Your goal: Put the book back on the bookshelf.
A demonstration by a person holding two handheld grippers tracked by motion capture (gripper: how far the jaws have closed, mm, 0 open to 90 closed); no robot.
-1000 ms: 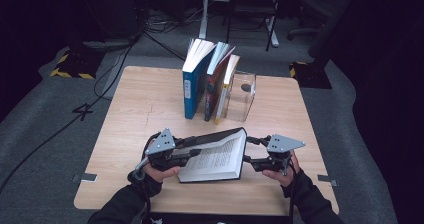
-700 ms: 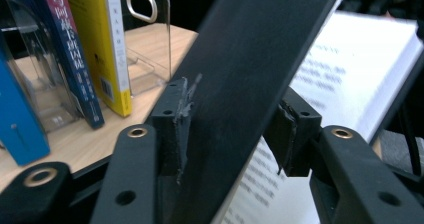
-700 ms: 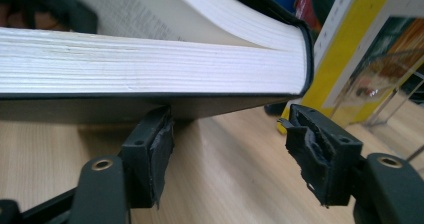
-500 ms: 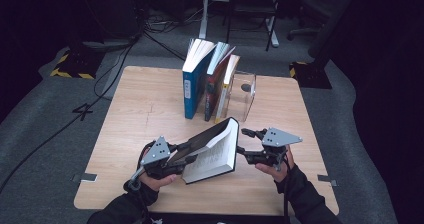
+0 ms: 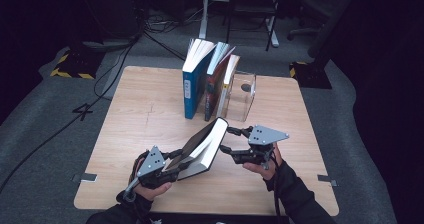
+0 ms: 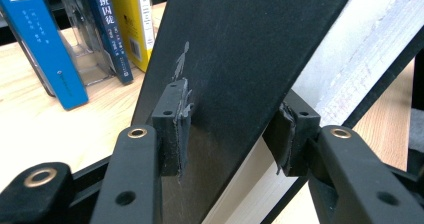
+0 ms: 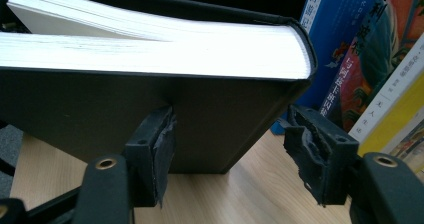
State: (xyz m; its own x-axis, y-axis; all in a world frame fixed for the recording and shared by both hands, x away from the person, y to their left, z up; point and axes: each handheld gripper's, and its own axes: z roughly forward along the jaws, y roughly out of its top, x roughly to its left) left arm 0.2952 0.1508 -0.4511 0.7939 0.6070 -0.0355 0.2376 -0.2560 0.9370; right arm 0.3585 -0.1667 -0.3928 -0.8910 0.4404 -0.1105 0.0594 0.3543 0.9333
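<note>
Now your left gripper (image 5: 172, 163) fingers clamp the black book (image 5: 202, 146), tilted up at lower centre of the surface (image 5: 135, 109), while your right gripper (image 5: 231, 140) fingers stand open beside its spine.

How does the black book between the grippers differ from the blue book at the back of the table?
The black book is tilted, one edge raised off the table, while the blue book stands upright. The black book is between the left gripper's jaws; the blue book is untouched, beside other books. Both fan slightly open.
</note>
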